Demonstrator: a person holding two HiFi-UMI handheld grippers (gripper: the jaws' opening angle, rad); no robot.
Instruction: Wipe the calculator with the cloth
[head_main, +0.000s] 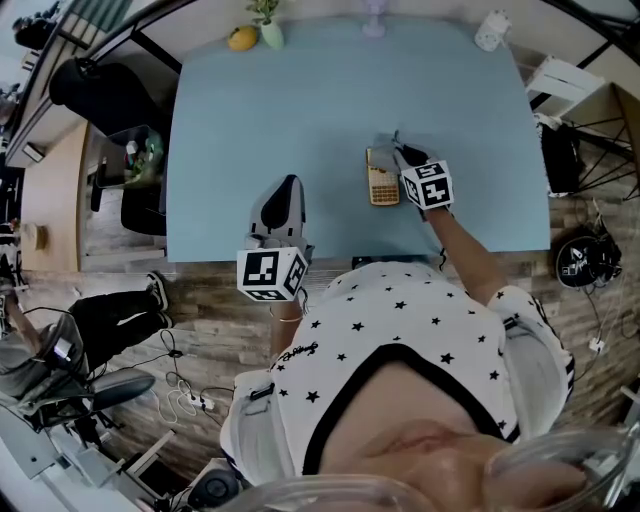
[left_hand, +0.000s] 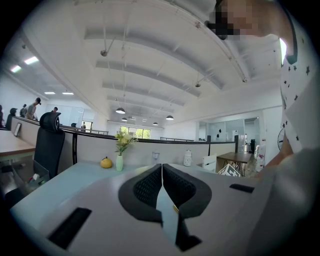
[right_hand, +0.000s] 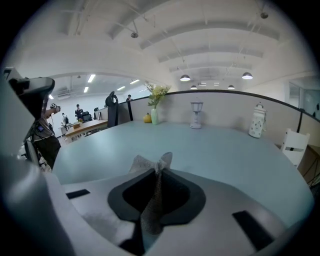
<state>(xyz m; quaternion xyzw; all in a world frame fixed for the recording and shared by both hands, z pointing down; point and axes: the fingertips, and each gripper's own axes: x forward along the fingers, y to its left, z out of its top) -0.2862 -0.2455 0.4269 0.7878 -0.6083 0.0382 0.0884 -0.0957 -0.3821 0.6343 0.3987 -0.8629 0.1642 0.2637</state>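
A gold-coloured calculator (head_main: 382, 180) lies flat on the light blue table (head_main: 300, 110), near its front edge. My right gripper (head_main: 399, 149) hovers just right of the calculator's far end, shut on a grey cloth (right_hand: 151, 163) whose bunched tip pokes out past the jaws. In the head view the cloth (head_main: 384, 145) shows as a small grey scrap by the calculator's top corner. My left gripper (head_main: 289, 184) rests over the table's front part, well left of the calculator. In the left gripper view its jaws (left_hand: 161, 168) are pressed together with nothing between them.
Along the table's far edge stand a yellow fruit (head_main: 242, 38), a small vase with flowers (head_main: 270, 30), a glass piece (head_main: 373, 24) and a white lantern-shaped jar (head_main: 490, 30). A black office chair (head_main: 95, 85) is off the left side.
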